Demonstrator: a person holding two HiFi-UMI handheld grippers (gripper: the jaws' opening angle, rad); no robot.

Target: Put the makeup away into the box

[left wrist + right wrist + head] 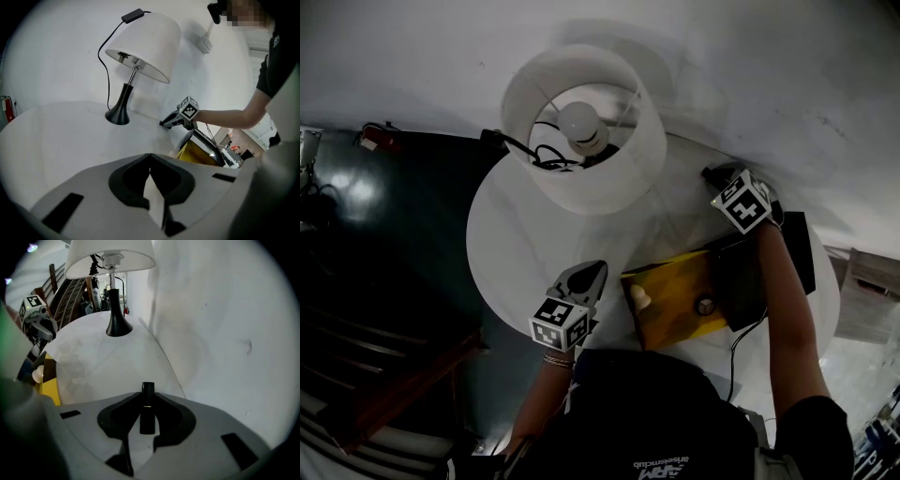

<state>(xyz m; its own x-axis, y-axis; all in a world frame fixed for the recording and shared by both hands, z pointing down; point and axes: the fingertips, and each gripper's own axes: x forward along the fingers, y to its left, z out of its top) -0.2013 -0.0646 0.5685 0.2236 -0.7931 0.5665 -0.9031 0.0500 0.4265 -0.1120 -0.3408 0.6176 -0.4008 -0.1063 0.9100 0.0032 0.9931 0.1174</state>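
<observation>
Your right gripper (147,394) is clamped on a black tube (147,411), which stands upright between the tips. Your left gripper (150,157) is fully closed with nothing between the fingers. The open yellow box (199,154) sits ahead-right of the left fingers and to the near left of the right fingers, on the white table (70,136). The lamp (129,79) is farther ahead of both.
</observation>
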